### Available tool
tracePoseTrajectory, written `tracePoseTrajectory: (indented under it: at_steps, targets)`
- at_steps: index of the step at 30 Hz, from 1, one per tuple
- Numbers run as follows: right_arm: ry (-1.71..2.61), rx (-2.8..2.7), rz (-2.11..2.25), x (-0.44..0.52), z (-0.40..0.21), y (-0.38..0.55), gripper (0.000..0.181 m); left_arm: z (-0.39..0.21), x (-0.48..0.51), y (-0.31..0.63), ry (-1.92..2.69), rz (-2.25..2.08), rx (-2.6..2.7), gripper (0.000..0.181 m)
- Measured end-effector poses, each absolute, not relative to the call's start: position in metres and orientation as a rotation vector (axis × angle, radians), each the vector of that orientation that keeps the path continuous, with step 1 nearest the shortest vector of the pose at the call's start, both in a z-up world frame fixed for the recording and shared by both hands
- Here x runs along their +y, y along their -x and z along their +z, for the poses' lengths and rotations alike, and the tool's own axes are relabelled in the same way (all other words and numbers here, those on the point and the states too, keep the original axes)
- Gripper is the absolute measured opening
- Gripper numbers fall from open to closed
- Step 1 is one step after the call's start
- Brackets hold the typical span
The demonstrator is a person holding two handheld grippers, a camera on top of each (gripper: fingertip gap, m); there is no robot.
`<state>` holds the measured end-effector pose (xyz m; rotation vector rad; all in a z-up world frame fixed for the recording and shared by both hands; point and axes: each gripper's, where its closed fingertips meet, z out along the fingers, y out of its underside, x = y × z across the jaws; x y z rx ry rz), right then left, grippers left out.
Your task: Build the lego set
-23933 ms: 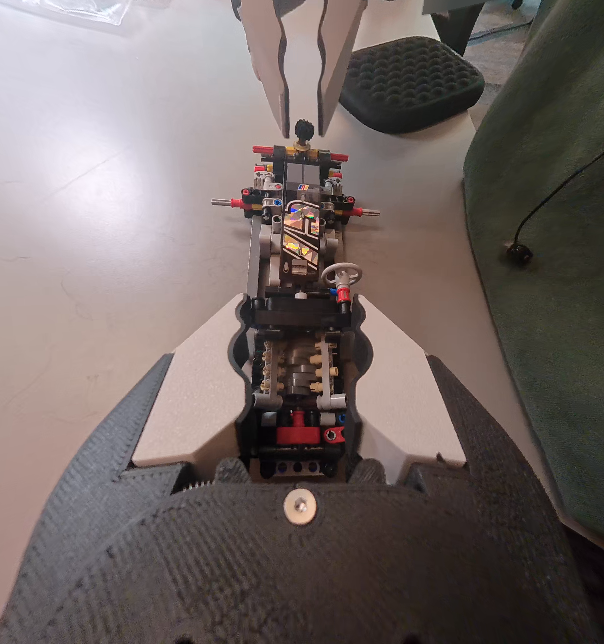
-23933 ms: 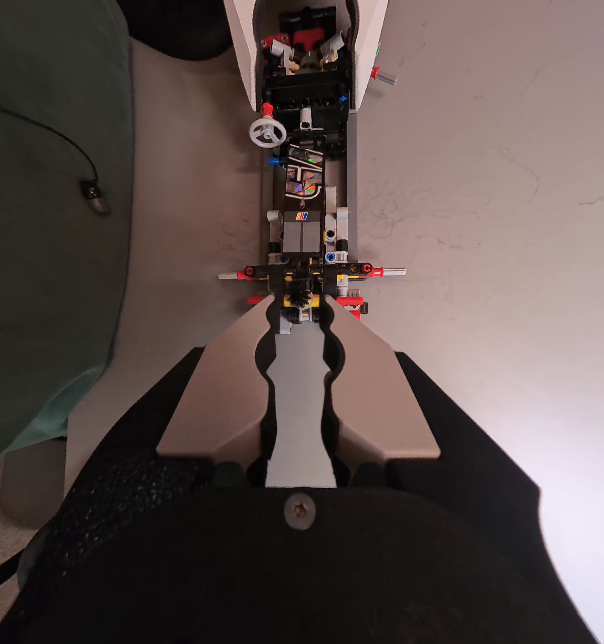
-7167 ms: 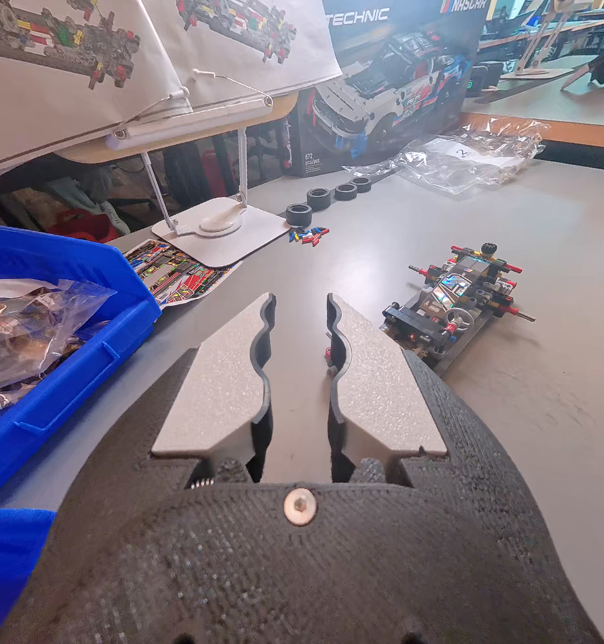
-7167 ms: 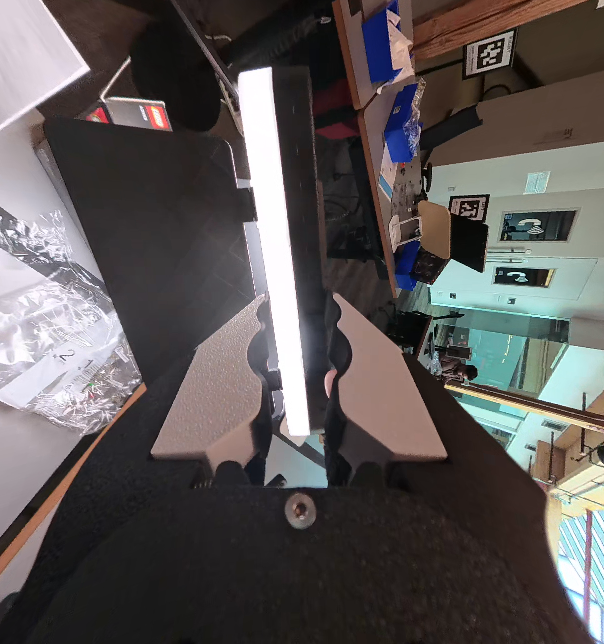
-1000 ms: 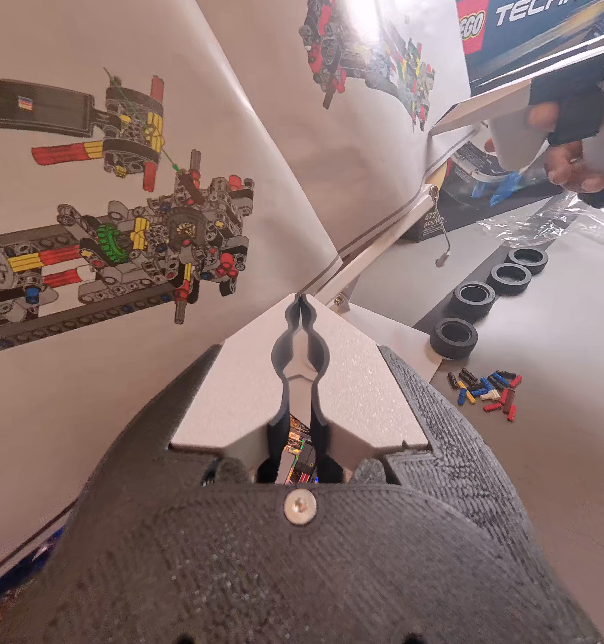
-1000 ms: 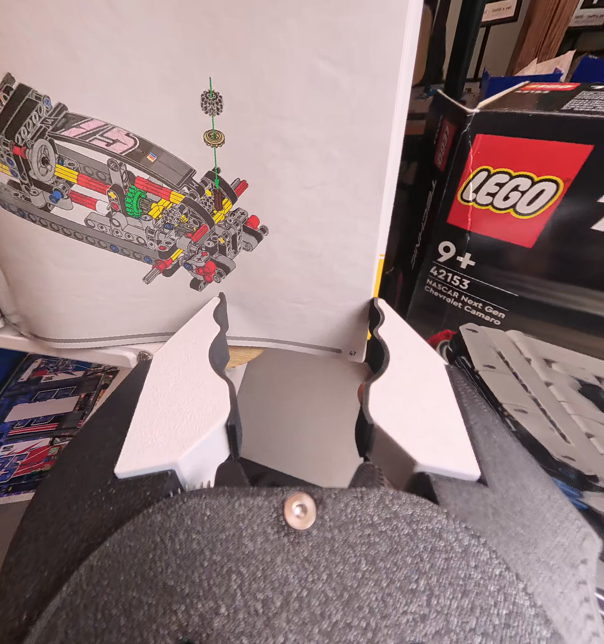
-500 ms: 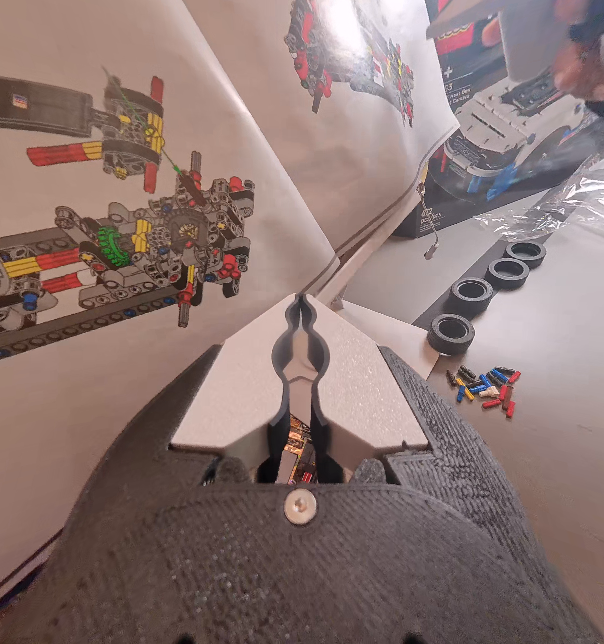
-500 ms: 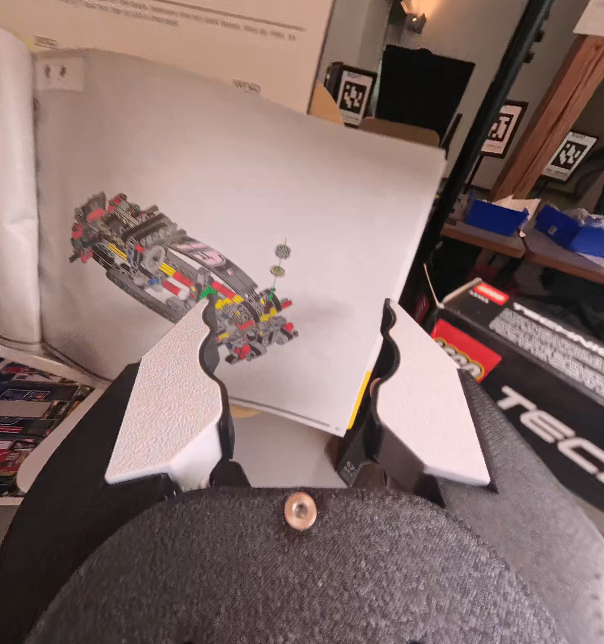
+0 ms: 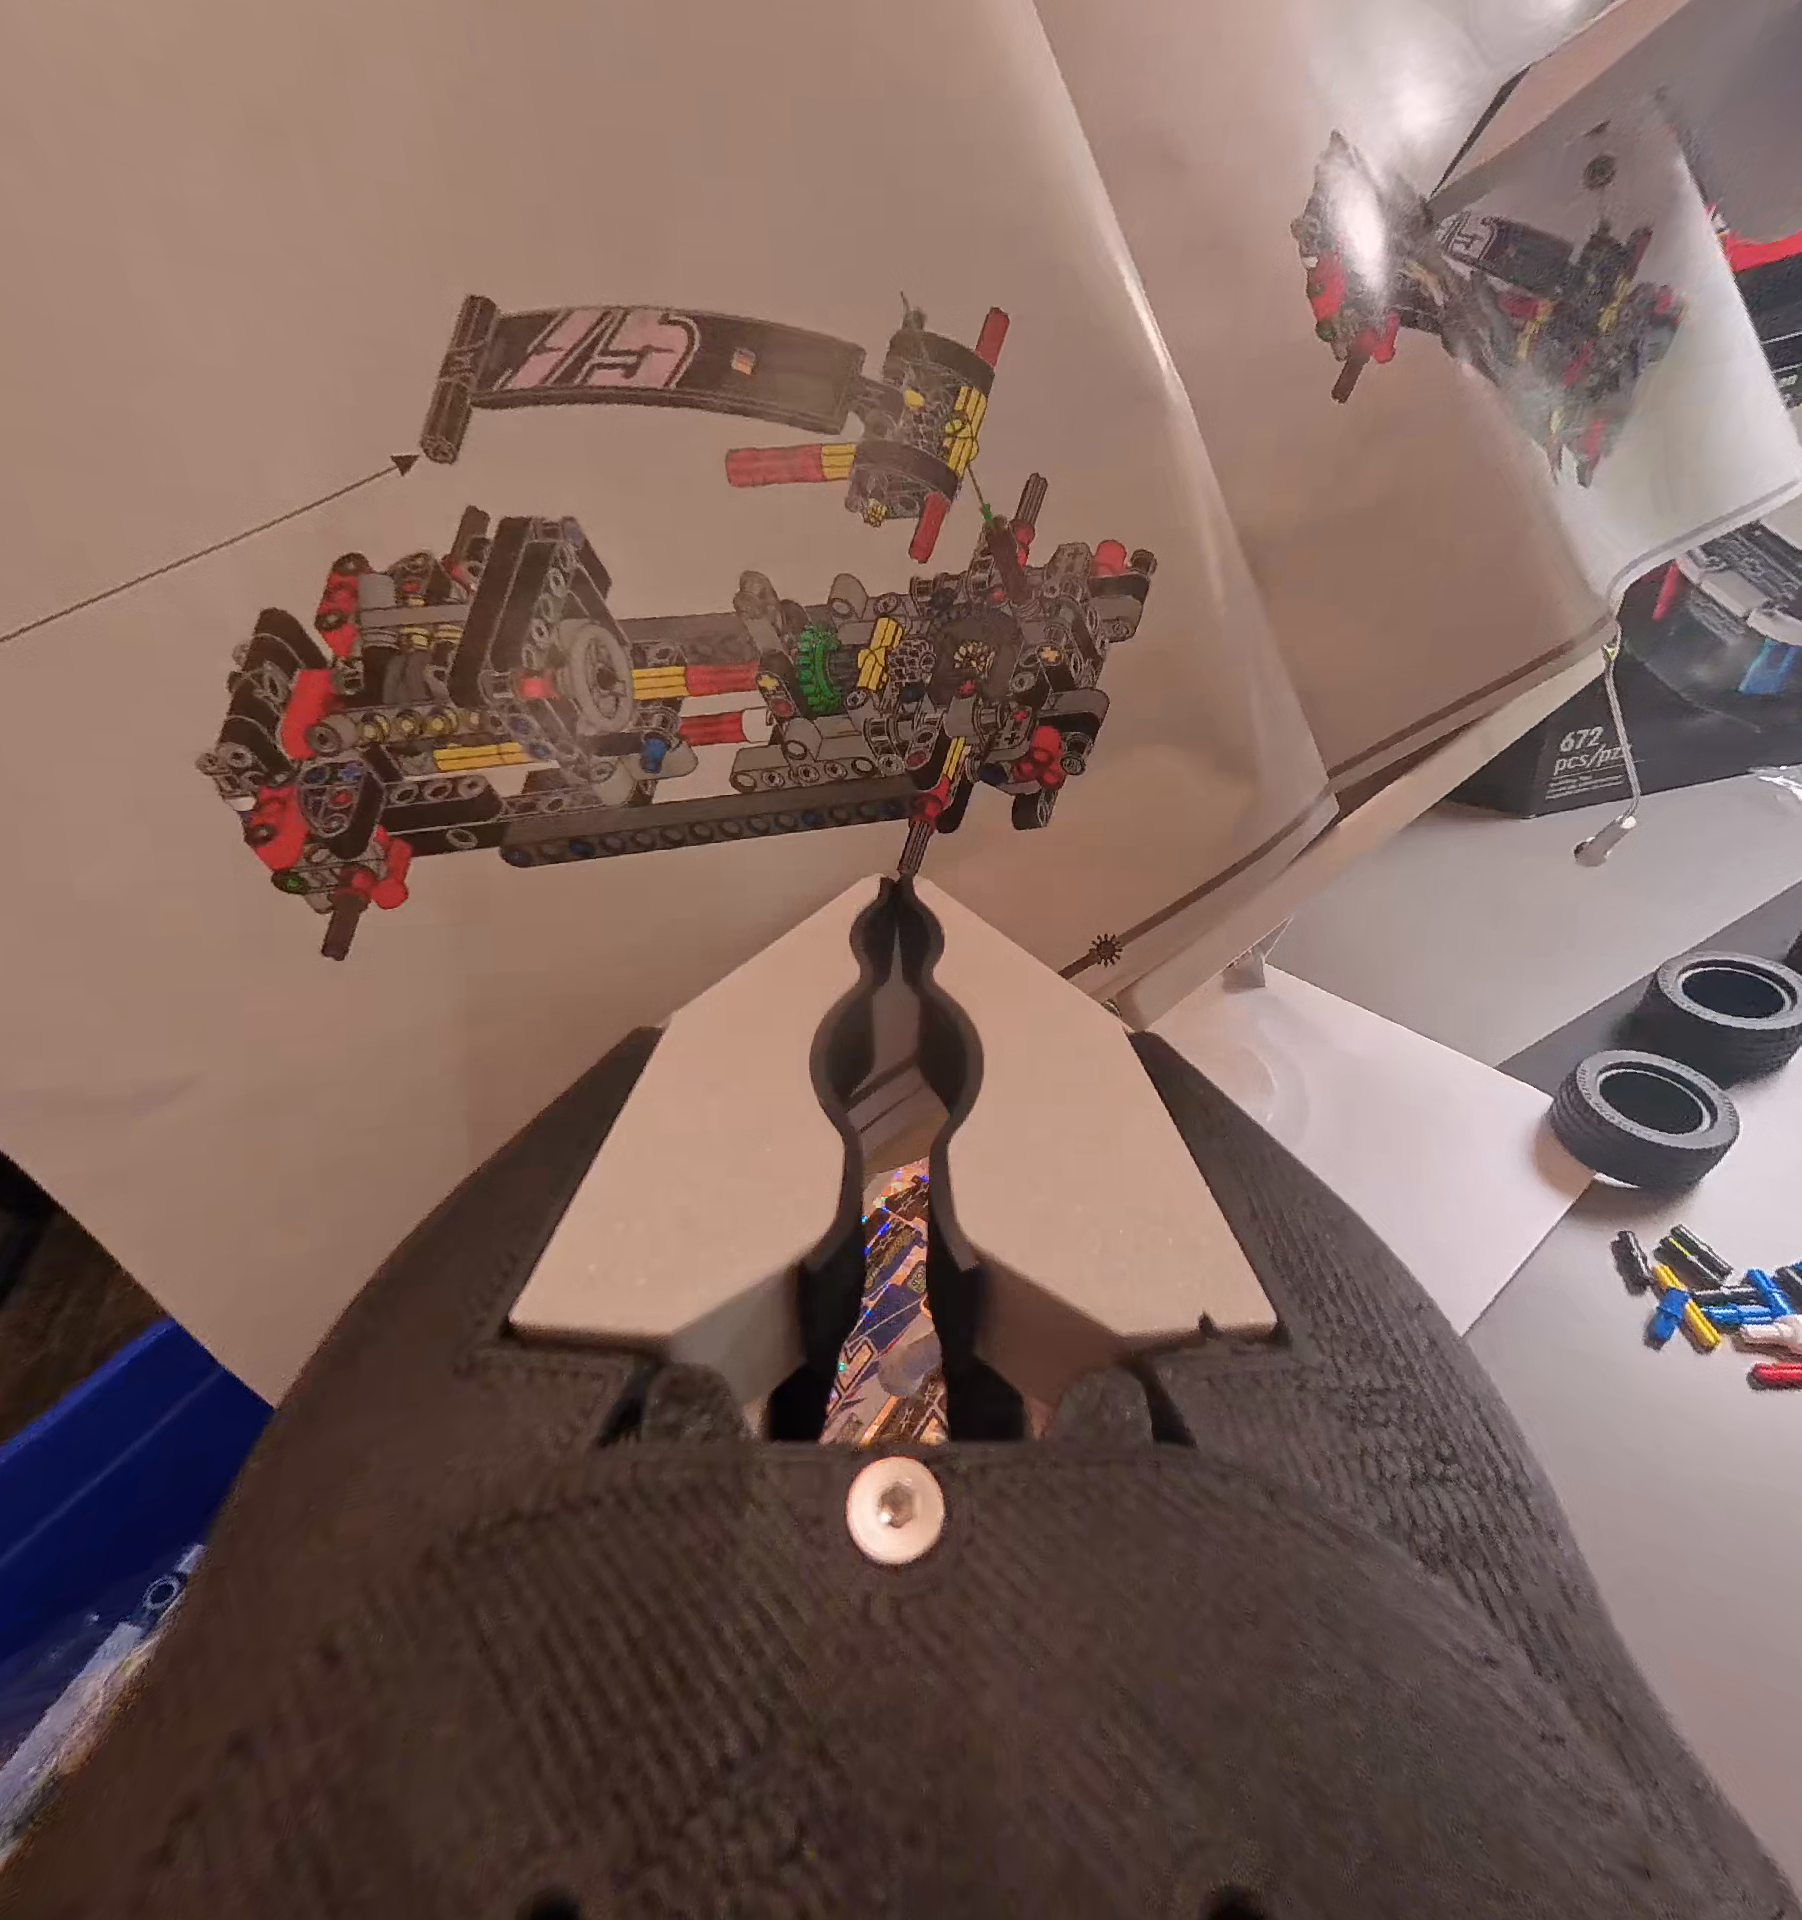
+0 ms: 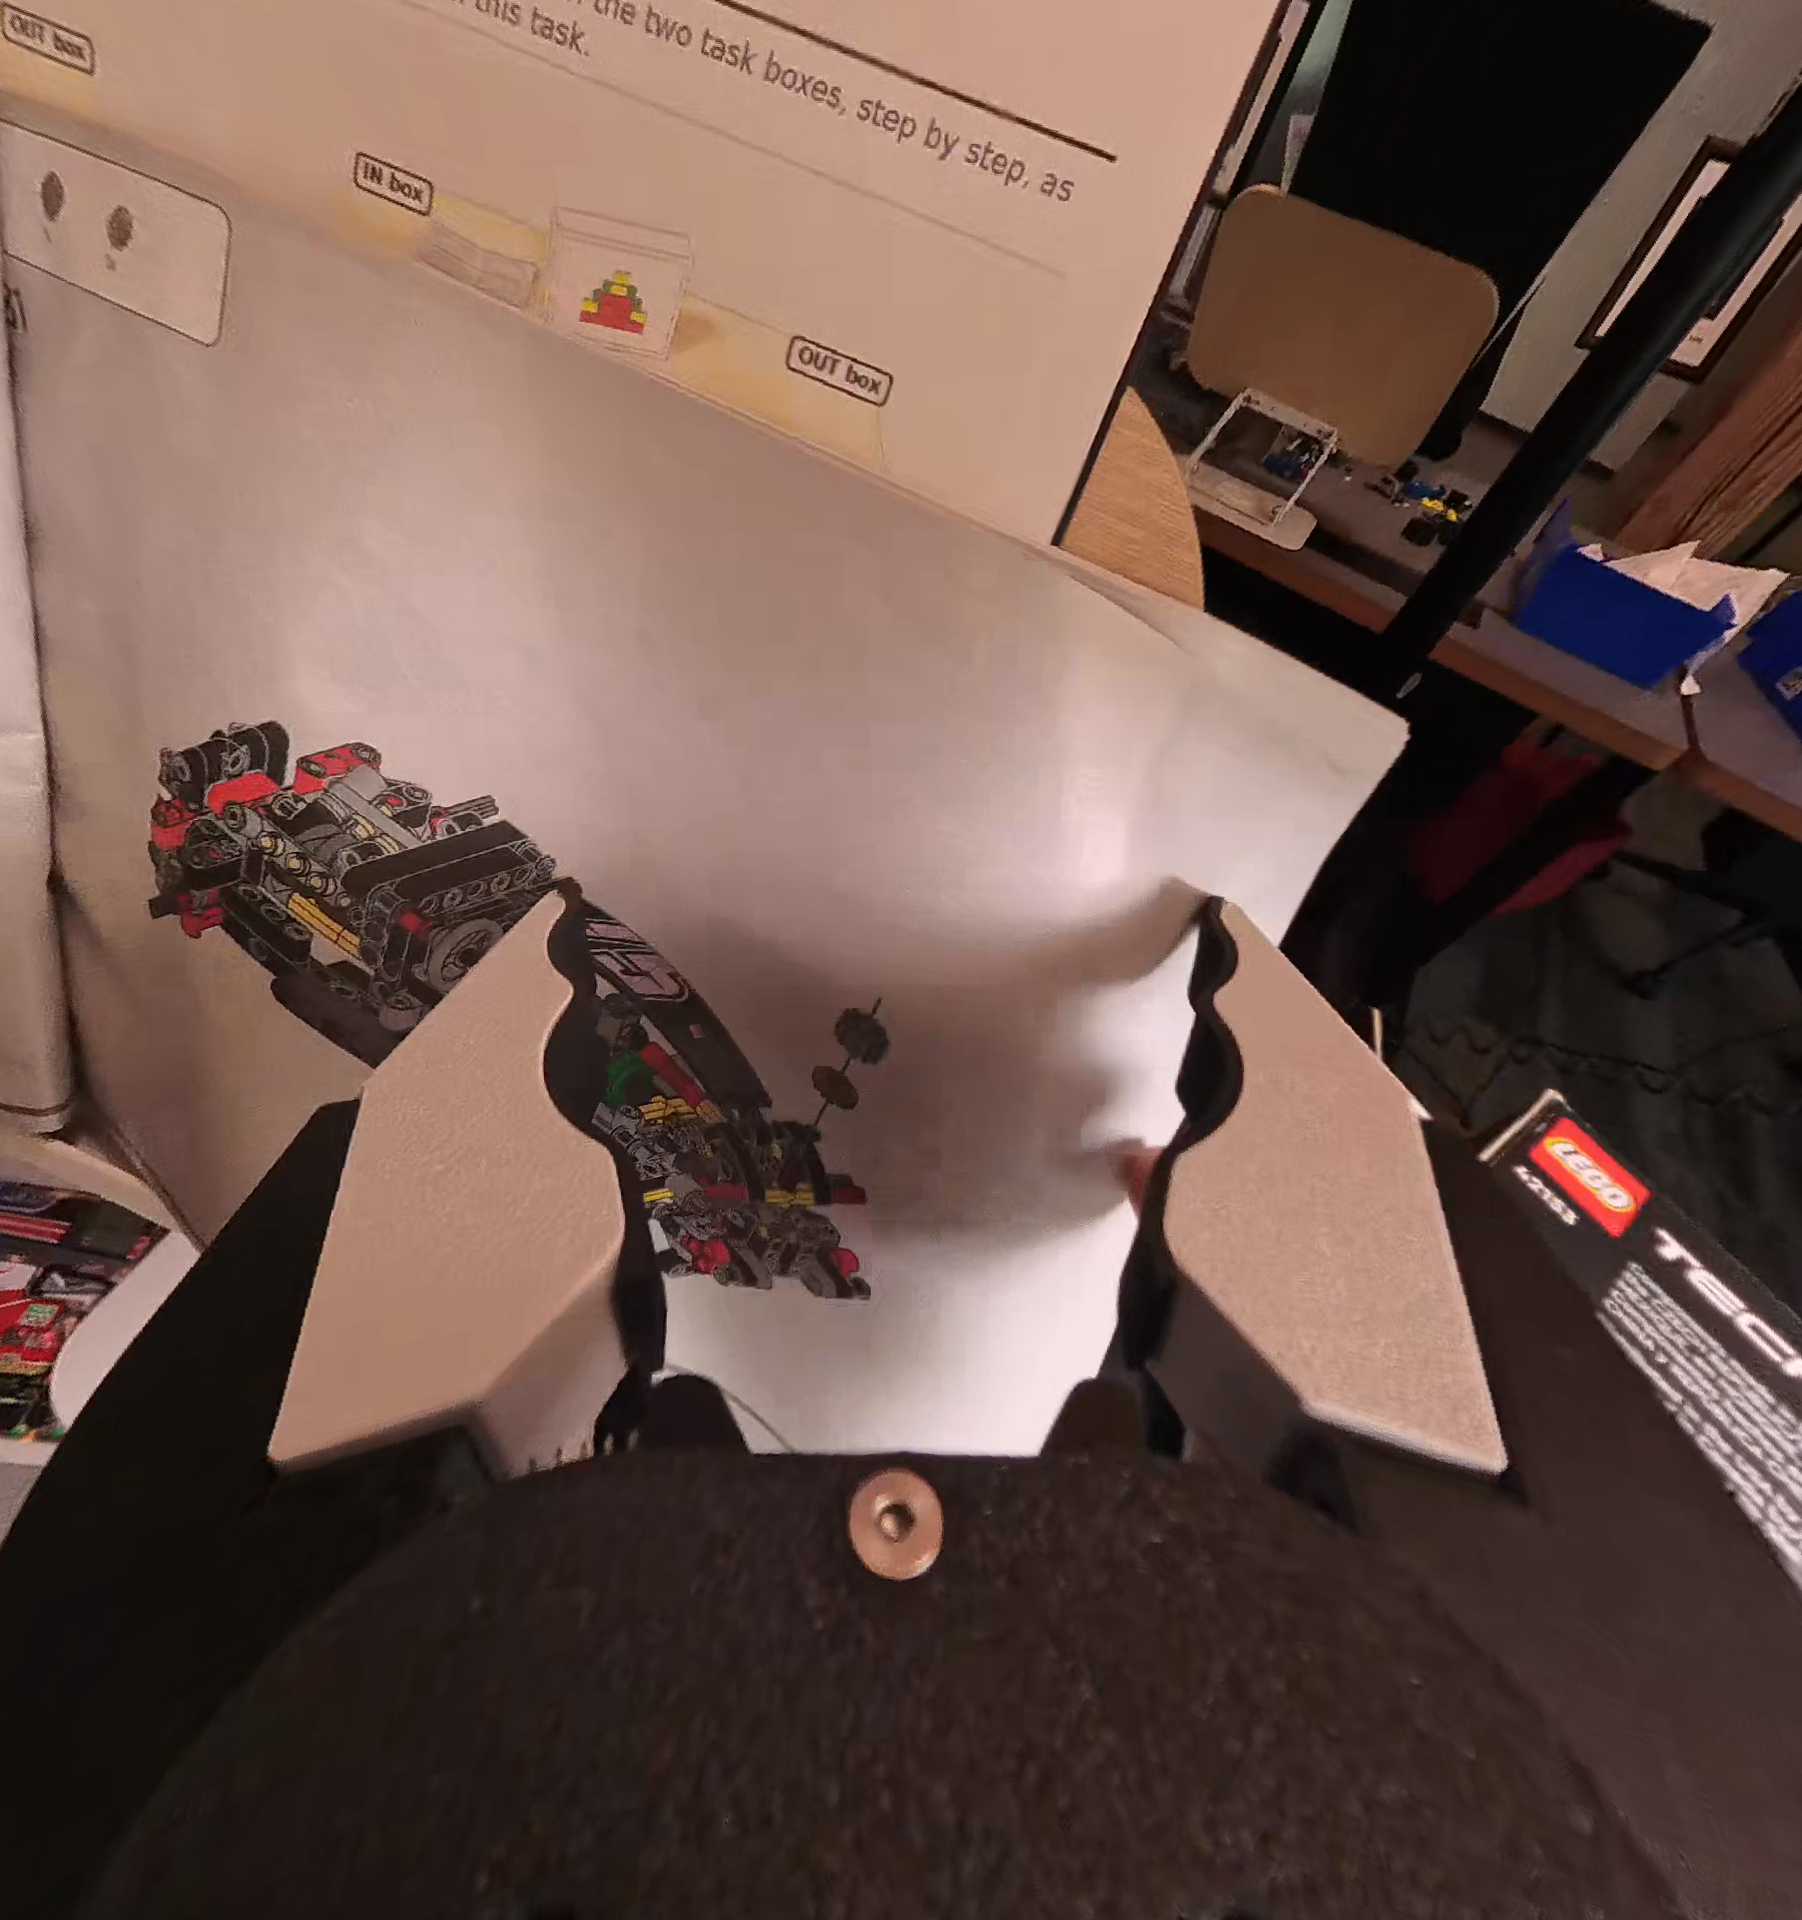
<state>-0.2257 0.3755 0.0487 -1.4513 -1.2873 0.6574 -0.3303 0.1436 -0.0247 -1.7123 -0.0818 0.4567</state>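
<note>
Looks like a page turn in the white glossy instruction booklet (image 9: pixel 668 260) propped on its stand: left gripper (image 9: pixel 895 883) pinched together at the left page's bottom edge, probably pinning it, right gripper (image 10: pixel 881 914) spread wide behind the lifting page (image 10: pixel 772 748). Partly built car isn't visible; 3 black rubber tyres (image 9: pixel 1645 1117) wait on the table.

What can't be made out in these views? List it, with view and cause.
- Left wrist view: the sticker sheet shows only through the gap in the shut left gripper; the rest is behind it.
- Left wrist view: the pins are too small to sort and are cut by the right edge.
- Right wrist view: the manual page is motion-blurred, its drawing partly behind a finger of the open right gripper.
- The model is in neither view.
</note>
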Motion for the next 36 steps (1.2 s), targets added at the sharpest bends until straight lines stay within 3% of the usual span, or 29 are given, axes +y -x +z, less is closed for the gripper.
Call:
tracePoseTrajectory:
  at_steps: [2,4,10,15,21,24,25,28,30,36]
  targets:
    - [1.421,-1.256,0.638,0.375,0.051,0.220,0.096,-0.025,0.144,0.331,1.713,0.446,-0.082,0.000]
    - [1.345,-1.251,0.553,0.372,0.055,0.210,0.056,-0.025,0.144,0.330,1.713,0.438,-0.079,0.000]
    - [1.209,-1.305,0.478,0.345,0.056,0.174,0.042,-0.022,0.137,0.325,1.742,0.430,-0.076,0.002]
    - [1.194,-1.494,0.753,0.293,0.032,0.145,0.002,-0.001,0.134,0.289,1.726,0.225,-0.035,0.019]
    - [0.984,-1.766,1.049,0.168,0.023,0.170,0.009,0.043,0.147,0.198,1.567,-0.444,-0.003,0.051]
    - [0.870,-1.855,1.051,0.118,0.014,0.199,0.024,0.054,0.145,0.178,1.544,-0.646,0.022,0.077]
    - [0.834,-1.902,1.048,0.103,0.007,0.206,0.036,0.050,0.146,0.184,1.561,-0.602,0.011,0.077]
    - [0.738,-2.063,0.954,0.078,-0.018,0.207,0.059,0.034,0.139,0.214,1.607,-0.505,-0.068,0.042]
    - [0.670,-2.107,1.008,0.064,-0.020,0.189,0.054,0.028,0.130,0.234,1.610,-0.496,-0.103,0.011]
    - [0.873,-1.762,1.179,0.142,0.029,0.175,0.029,0.025,0.103,0.293,1.661,-0.355,-0.127,0.005]
